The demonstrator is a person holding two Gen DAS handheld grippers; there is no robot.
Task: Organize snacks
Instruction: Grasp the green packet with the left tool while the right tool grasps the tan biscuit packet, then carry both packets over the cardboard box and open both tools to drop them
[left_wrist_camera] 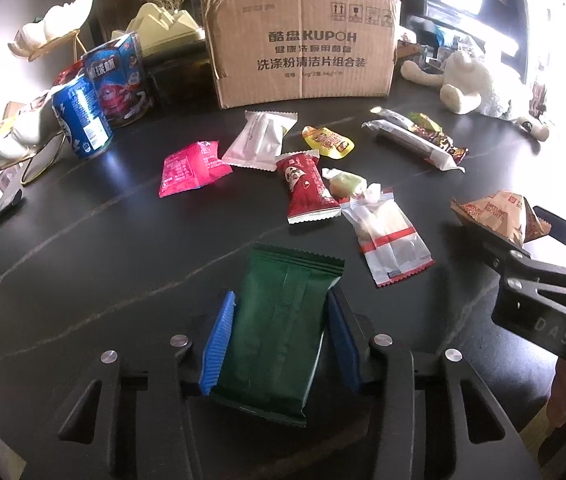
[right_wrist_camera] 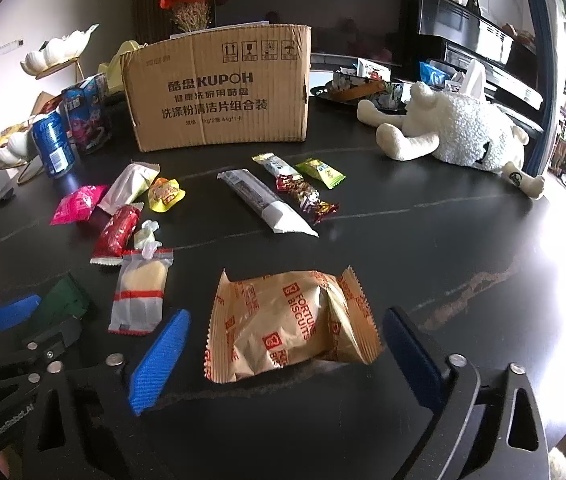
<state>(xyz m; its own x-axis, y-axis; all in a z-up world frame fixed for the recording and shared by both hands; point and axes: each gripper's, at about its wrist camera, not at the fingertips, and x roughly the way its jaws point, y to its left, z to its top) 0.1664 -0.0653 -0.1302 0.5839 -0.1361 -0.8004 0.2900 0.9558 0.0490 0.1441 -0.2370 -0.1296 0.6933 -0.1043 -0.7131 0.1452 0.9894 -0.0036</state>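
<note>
Left gripper clamps green packet; right gripper straddles biscuit bag.

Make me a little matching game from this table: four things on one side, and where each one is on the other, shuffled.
Things:
1. green packet
2. Fortune Biscuits packet
3. blue can
4. plush sheep

Places:
A. lying on its side at the far right of the table
B. between the left gripper's blue pads, which press on its sides
C. standing left of the cardboard box
D. flat on the table between the right gripper's wide-apart pads

Pairs: 1-B, 2-D, 3-C, 4-A
</note>
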